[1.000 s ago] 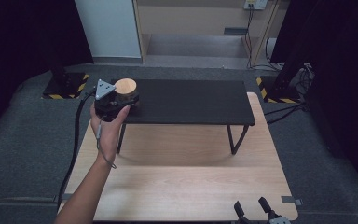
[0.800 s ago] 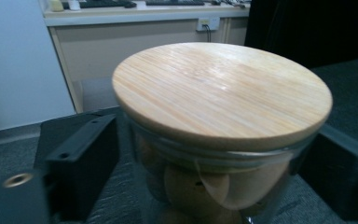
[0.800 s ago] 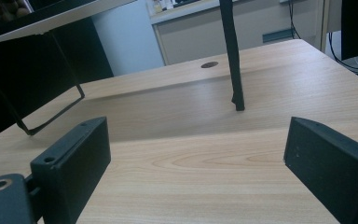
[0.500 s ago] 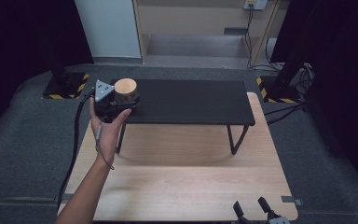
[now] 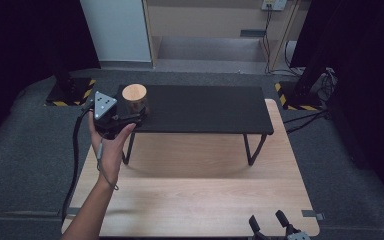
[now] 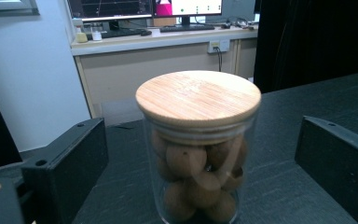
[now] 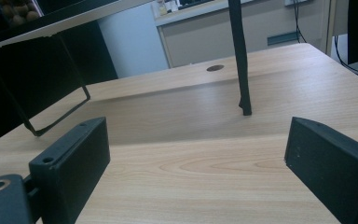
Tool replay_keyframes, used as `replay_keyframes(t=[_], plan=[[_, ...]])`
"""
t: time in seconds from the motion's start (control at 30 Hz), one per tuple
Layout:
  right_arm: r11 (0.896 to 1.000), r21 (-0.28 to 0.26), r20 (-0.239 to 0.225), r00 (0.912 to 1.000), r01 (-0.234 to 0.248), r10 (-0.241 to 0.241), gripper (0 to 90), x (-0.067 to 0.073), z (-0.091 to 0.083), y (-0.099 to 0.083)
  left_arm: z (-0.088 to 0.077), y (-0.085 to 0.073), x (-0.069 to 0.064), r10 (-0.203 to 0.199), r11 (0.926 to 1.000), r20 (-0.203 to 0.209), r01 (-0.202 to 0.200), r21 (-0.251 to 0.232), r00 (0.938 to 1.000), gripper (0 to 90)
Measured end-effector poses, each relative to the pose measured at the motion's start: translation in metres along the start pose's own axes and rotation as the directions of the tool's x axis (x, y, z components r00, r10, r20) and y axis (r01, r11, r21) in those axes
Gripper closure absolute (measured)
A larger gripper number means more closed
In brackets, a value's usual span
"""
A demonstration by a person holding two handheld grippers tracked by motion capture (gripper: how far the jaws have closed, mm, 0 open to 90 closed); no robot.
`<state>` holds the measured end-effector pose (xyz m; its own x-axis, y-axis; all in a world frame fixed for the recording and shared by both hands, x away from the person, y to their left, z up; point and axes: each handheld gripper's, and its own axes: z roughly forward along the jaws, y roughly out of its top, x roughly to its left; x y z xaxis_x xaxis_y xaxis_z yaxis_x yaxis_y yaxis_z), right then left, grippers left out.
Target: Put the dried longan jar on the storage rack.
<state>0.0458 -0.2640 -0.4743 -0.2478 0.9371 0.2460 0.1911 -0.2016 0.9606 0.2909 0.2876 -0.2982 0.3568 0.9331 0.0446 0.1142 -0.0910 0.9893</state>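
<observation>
- Left tool: jaws spread wide, one on each side of the glass jar, neither pad on the glass. Earlier frames are given, so: the jaws have just been opening and are now off the jar, which stands between them.
- Left hand grips the tool body from behind, forearm rising from the near left edge, tool held about level and pointing away; grey three-cornered plate on top, cable hanging to the near left.
- Jar: upright on the left end of the black shelf, wooden lid on, filled with round brown nuts. In the left gripper view it sits centred between the jaws.
- Shelf stands on thin black legs on the far half of the wooden desk.
- Right tool: at the near right edge of the desk, low, jaws apart with nothing between them; its view looks across bare wood to one shelf leg.
- Beyond the desk: grey floor, pale cabinet.
</observation>
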Motion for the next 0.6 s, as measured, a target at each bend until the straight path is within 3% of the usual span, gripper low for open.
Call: replay_keyframes(t=[0.33, 0.6], plan=[[1.0, -0.004, -0.011, 0.9999, 0.004, -0.004, 6.6, 0.002, 0.001, 0.001, -0.035, -0.02, -0.001, -0.041, 0.9989, 0.022, 0.041, -0.021, 0.9989, 1.4], [1.0, -0.002, -0.025, 0.9997, 0.005, -0.005, 6.5, 0.004, 0.005, 0.0, -0.066, -0.053, -0.008, -0.079, 0.9968, 0.04, 0.079, -0.013, 0.9961, 1.7]])
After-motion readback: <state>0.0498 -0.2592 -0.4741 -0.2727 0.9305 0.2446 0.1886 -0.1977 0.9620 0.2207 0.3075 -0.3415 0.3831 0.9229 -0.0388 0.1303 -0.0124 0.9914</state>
